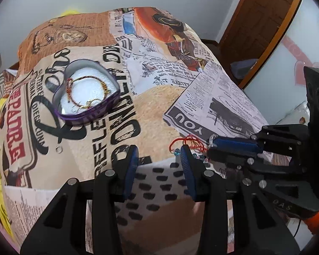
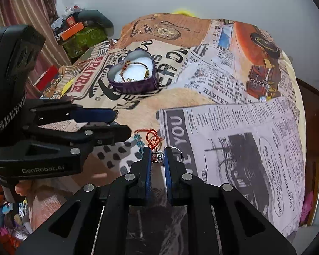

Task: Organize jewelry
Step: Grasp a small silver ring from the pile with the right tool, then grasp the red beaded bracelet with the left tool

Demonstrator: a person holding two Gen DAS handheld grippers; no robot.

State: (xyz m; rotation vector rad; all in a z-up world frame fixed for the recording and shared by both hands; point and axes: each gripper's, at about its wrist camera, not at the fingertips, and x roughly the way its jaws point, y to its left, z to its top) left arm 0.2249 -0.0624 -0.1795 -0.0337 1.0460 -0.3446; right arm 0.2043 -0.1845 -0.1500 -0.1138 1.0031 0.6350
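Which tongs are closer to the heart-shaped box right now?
Left. The left tongs sit open, nearer the heart-shaped box; the right tongs are farther out beside them, shut on a silver ring.

Purple heart-shaped tin (image 1: pixel 89 114) with white lining; red cord (image 2: pixel 152 137); turquoise beads (image 2: pixel 139 141); newspaper-print bedspread (image 2: pixel 234 127) in tan, orange, black, white.

Left hand-held gripper (image 1: pixel 159 161) open above bedspread (image 1: pixel 155 106)

Home bedroom: bed under newspaper-print bedspread (image 2: pixel 234 97), curtain (image 2: pixel 32 6), wooden wardrobe (image 1: pixel 263 19), clutter pile (image 2: pixel 78 29).
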